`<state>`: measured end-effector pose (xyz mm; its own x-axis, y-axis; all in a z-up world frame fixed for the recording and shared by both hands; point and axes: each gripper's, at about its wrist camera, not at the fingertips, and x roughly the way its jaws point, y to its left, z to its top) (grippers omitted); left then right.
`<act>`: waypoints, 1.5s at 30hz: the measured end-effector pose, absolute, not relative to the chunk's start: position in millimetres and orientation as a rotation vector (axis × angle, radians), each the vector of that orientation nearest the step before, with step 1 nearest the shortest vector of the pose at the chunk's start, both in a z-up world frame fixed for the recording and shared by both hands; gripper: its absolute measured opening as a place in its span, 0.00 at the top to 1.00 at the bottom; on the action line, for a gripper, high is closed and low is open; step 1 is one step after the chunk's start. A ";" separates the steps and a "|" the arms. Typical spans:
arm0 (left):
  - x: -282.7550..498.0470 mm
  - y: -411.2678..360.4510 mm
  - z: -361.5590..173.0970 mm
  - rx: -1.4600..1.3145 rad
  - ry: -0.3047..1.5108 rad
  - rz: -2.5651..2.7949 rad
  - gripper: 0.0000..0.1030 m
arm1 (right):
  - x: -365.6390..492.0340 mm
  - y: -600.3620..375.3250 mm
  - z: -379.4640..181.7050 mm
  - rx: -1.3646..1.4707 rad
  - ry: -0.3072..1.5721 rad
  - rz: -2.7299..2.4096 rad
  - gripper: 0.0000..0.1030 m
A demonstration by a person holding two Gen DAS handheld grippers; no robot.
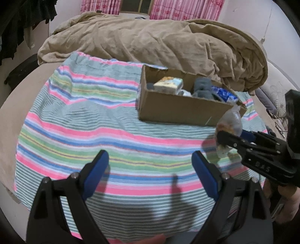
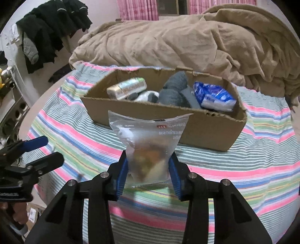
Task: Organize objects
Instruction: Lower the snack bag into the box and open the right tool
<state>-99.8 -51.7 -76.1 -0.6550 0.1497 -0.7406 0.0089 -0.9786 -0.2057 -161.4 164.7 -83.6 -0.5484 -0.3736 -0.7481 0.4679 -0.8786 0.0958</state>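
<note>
A cardboard box (image 2: 202,129) stands on a striped towel (image 2: 253,180) on the bed. It holds a boxed pack (image 2: 127,88), grey socks (image 2: 174,93) and a blue packet (image 2: 213,95). My right gripper (image 2: 148,167) is shut on a clear plastic snack bag (image 2: 150,142) and holds it above the towel, just in front of the box. In the left wrist view the right gripper (image 1: 221,138) with the bag (image 1: 230,122) is at the right, beside the box (image 1: 180,110). My left gripper (image 1: 150,159) is open and empty over the towel (image 1: 78,120).
A crumpled tan blanket (image 2: 187,41) lies behind the box. Dark clothes (image 2: 50,32) hang at the far left by the wall. Pink curtains (image 1: 168,7) are at the back. The left gripper (image 2: 37,150) shows at the left edge of the right wrist view.
</note>
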 end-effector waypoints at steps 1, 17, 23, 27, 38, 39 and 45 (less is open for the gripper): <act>-100.8 -51.2 -72.2 -1.257 -0.294 2.775 0.11 | -160.2 165.3 -79.2 1.115 0.153 -2.404 0.58; -147.1 -52.6 -27.6 -1.097 -0.231 2.855 0.11 | -195.7 153.9 -17.1 1.000 0.128 -2.439 0.58; -171.6 -57.1 -35.8 -1.116 -0.212 2.860 0.11 | -221.9 143.2 -22.2 1.027 0.130 -2.444 0.58; -185.5 -59.6 -46.0 -1.146 -0.213 2.854 0.11 | -239.2 135.2 -33.7 1.073 0.134 -2.427 0.58; -198.2 -65.3 -66.7 -1.211 -0.222 2.846 0.11 | -259.5 115.1 -65.0 1.158 0.170 -2.377 0.45; -197.4 -64.8 -66.0 -1.211 -0.219 2.848 0.11 | -258.6 115.1 -64.9 1.156 0.171 -2.378 0.45; -184.4 -63.2 -52.7 -1.188 -0.210 2.860 0.11 | -243.4 123.7 -56.1 1.123 0.171 -2.422 0.33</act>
